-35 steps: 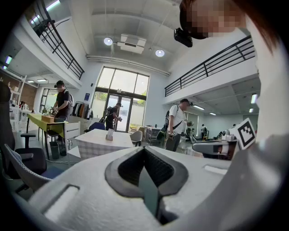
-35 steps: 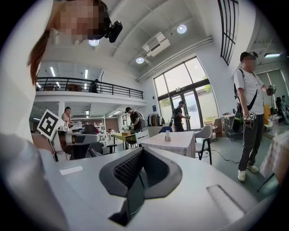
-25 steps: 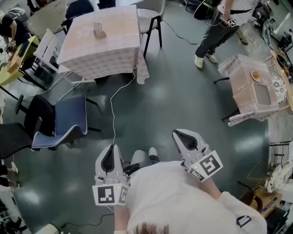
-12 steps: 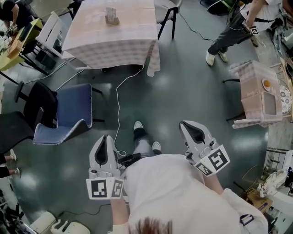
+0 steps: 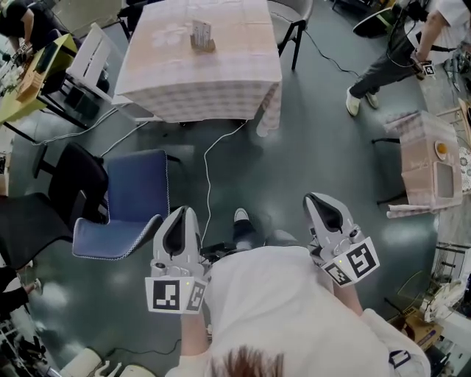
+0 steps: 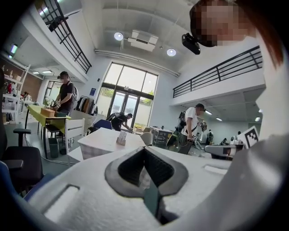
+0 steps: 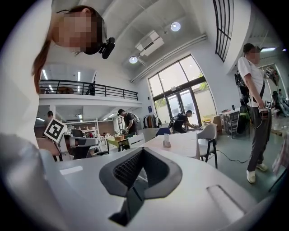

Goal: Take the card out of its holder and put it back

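Note:
The card holder (image 5: pixel 200 34), a small upright stand with cards in it, sits on a table with a pale checked cloth (image 5: pixel 239 59) far ahead of me. Both grippers are held low in front of the person's body, far short of that table. My left gripper (image 5: pixel 179 213) is shut with nothing in it, and my right gripper (image 5: pixel 319 199) is shut and empty too. The left gripper view has its jaws (image 6: pixel 144 150) closed, with the holder (image 6: pixel 121 137) small beyond them. Past the closed right gripper (image 7: pixel 143 151) the holder (image 7: pixel 166 140) stands on the table (image 7: pixel 183 145).
A blue chair (image 5: pixel 125 199) and a black chair (image 5: pixel 66 177) stand at the left. A white cable (image 5: pixel 210 166) runs along the floor from the table. A small covered table (image 5: pixel 427 162) is at the right, and a person (image 5: pixel 390 59) stands beyond it. A grey chair (image 5: pixel 294 15) is by the table.
The table with the card holder has come nearer and moved right in the head view as the person walks towards it. Both grippers stay shut and travel forward together.

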Motion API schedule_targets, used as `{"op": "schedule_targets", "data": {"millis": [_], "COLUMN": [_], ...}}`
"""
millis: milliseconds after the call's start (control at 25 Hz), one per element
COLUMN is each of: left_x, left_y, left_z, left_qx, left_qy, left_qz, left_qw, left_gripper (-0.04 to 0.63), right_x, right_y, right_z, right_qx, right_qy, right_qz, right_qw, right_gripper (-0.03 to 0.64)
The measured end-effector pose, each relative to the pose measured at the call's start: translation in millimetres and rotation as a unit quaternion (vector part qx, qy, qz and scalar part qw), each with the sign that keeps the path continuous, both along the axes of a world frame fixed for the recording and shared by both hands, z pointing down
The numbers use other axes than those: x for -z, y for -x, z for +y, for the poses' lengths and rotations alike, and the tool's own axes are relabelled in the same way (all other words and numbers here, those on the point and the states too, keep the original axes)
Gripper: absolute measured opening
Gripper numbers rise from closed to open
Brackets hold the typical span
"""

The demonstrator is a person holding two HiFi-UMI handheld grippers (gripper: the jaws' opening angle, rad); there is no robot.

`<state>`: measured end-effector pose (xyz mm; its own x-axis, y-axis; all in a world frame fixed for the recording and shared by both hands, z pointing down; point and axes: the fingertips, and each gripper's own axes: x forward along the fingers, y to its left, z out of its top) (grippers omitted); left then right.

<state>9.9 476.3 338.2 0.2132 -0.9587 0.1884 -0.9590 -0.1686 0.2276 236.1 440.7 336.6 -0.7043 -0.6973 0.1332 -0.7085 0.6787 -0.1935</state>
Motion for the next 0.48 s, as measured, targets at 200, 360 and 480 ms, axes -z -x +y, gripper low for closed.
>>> {"op": "schedule_targets", "data": {"millis": [200,360,480], "left_x": [-6,-11,-15], "left_y": [23,28,28], "left_z": [-20,-29,-34], "left_qx": [-0.004,-0.003,0.0], "left_qy": [0.005,0.013,0.018], "left_qz": [0.005,0.017,0.028], "left_qw": [1.0,0.9998,0.9994], "left_gripper": [0.003,0.003,0.003], "right_x": [-1,-1,-3], "right_y": [21,29,31], "right_z": [-16,-27,-35], "right_qx": [-0.009,-0.009,-0.006], "right_qy": [0.003,0.006,0.01], "right_qz": [-0.004,0.002,0.007], "right_qw": [1.0,1.0,1.0], "right_gripper": [-0.002,-0.002,-0.002]}}
